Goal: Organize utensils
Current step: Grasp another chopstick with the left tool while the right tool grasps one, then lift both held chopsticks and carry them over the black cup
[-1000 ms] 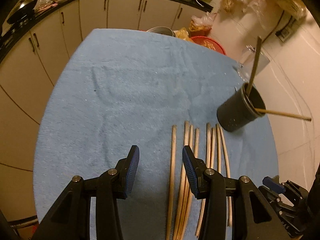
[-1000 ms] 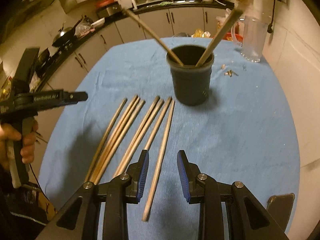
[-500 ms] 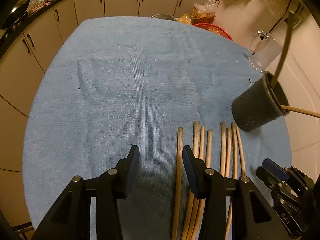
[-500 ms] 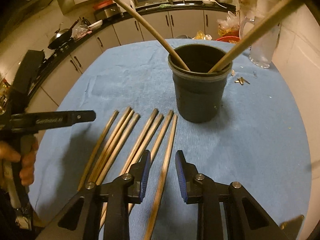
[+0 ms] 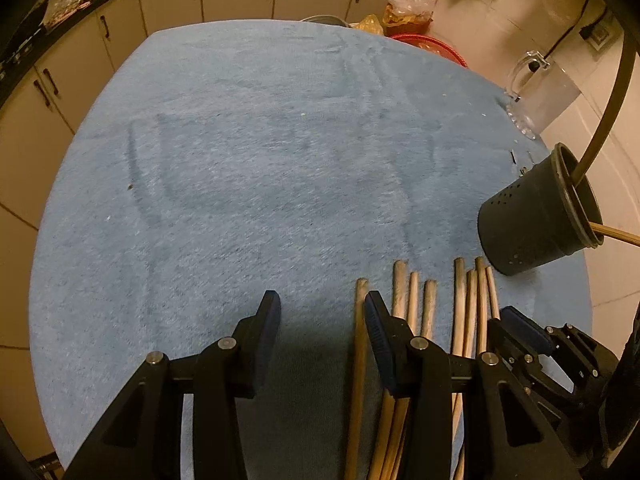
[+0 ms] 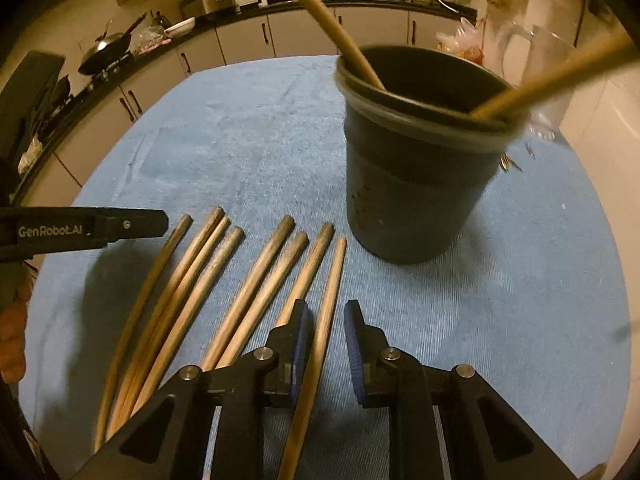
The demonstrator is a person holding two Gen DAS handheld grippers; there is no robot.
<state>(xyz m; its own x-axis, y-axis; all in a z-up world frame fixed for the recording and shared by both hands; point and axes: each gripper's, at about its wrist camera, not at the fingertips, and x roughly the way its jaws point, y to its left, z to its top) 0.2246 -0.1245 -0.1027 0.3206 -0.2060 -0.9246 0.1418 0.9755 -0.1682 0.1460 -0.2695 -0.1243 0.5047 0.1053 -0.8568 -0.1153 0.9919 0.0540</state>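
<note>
Wooden chopsticks: two stowed, eight still on the cloth.
Two sticks stand in the black holder point(image 6: 416, 168); eight lie beside it on the blue cloth point(image 5: 256, 168). The right gripper point(image 6: 326, 326) has just been narrowing around the rightmost chopstick point(image 6: 320, 332), pads not yet pressing. The left gripper point(image 5: 320, 316) stands part-open over the leftmost chopstick point(image 5: 359, 352).

Bare towel point(image 5: 248, 168) left of chopsticks point(image 5: 412, 304)

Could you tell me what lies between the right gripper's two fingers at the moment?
In the right wrist view, the rightmost chopstick runs between the closing fingers of the right gripper, over the blue cloth.
</note>
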